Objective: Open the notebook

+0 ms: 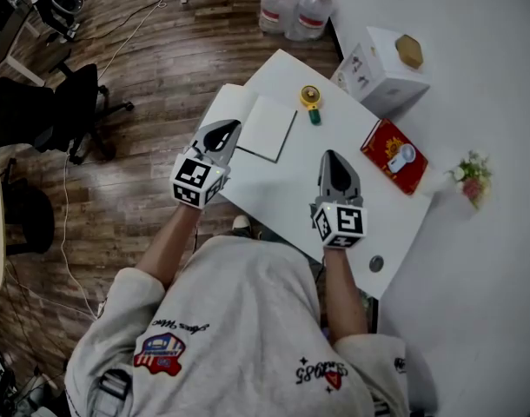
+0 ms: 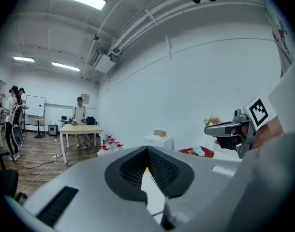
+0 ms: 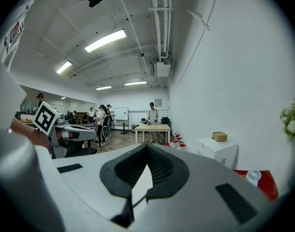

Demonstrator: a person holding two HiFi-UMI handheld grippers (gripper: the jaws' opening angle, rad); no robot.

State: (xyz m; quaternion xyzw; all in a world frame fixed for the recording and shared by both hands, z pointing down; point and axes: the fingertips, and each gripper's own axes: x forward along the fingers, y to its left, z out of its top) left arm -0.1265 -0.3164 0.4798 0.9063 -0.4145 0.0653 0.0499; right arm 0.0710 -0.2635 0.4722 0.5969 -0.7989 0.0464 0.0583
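The left gripper (image 1: 226,130) is closed on nothing, its tip just beside the left edge of the notebook (image 1: 269,129), which lies closed on the table (image 1: 282,200). The right gripper (image 1: 334,156), also closed and empty, points over bare table, left of the red box (image 1: 380,148).

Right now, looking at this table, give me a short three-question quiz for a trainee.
1. True or false: the right gripper holds the red box.
2. Which lies nearest the notebook: A the yellow round tool, B the red box, C the flowers?
3. Counting the left gripper and the right gripper, how many are shut?
Key: 1 false, its jaws are together on nothing; 2 A; 3 two.
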